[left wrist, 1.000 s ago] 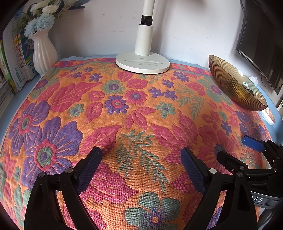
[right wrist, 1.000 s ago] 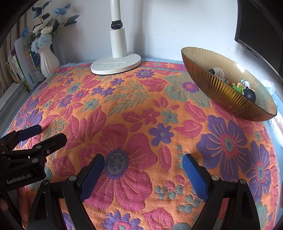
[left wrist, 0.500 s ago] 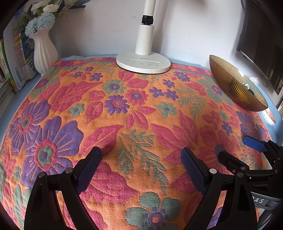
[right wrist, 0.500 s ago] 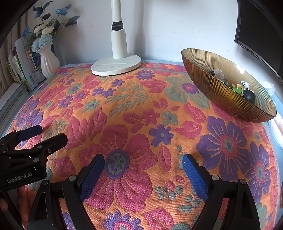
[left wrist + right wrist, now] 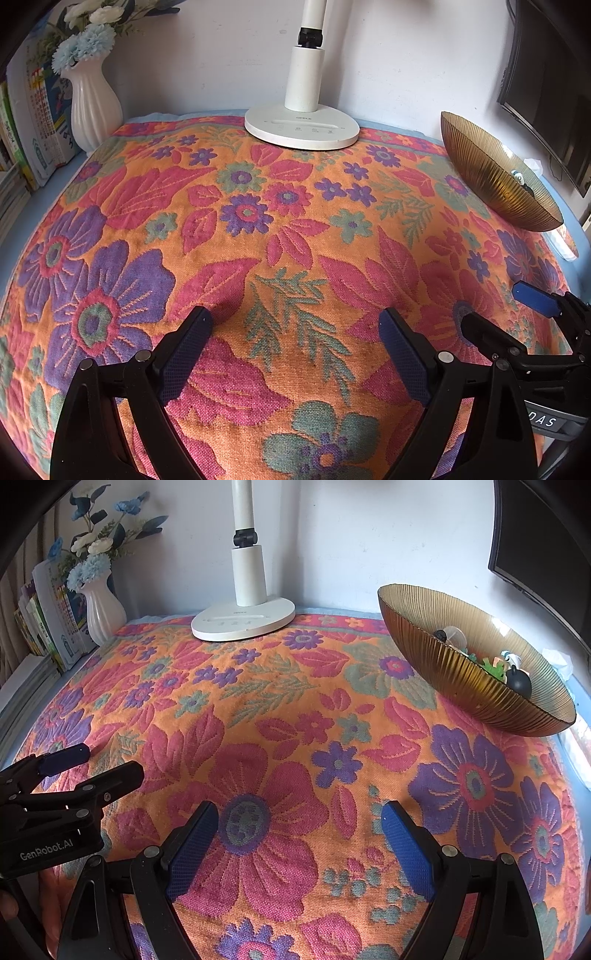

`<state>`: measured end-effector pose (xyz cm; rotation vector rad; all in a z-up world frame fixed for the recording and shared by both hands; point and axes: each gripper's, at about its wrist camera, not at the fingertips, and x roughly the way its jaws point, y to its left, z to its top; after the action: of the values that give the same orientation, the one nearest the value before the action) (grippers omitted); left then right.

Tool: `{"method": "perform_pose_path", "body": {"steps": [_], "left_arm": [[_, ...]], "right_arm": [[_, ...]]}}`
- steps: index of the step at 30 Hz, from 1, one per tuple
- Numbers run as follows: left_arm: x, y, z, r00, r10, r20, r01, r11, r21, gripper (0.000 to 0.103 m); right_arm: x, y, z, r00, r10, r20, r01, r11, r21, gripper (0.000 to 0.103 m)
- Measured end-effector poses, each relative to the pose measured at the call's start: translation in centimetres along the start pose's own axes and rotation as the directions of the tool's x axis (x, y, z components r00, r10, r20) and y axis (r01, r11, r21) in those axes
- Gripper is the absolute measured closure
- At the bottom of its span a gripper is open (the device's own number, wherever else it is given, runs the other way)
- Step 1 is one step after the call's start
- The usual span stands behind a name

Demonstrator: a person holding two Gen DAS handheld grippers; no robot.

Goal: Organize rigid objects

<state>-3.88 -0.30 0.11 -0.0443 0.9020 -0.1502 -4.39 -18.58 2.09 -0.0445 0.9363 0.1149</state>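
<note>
A ribbed amber glass bowl (image 5: 480,686) stands at the right on a floral cloth (image 5: 280,738) and holds several small objects: a dark round one (image 5: 519,681), a green one (image 5: 493,668) and a pale clear one (image 5: 456,637). In the left wrist view the bowl (image 5: 495,177) sits far right. My left gripper (image 5: 293,325) hovers open over the cloth with nothing between its blue pads. My right gripper (image 5: 299,816) is likewise open and empty, and it also shows at the right edge of the left wrist view (image 5: 495,306).
A white lamp base (image 5: 301,127) stands at the back centre. A white vase with flowers (image 5: 92,107) and a row of books (image 5: 33,122) are at the back left. A dark monitor (image 5: 546,96) hangs at the right. The left gripper's body (image 5: 55,801) fills the lower left.
</note>
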Motion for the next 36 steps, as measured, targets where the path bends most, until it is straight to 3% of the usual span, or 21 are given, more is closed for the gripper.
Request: {"method": "perform_pose_path", "body": {"steps": [36], "left_arm": [[-0.53, 0.01, 0.11, 1.0, 0.004, 0.022, -0.004, 1.0, -0.029, 0.008]], "right_arm": [[0.01, 0.16, -0.06, 1.0, -0.004, 0.007, 0.004, 1.0, -0.001, 0.014]]}}
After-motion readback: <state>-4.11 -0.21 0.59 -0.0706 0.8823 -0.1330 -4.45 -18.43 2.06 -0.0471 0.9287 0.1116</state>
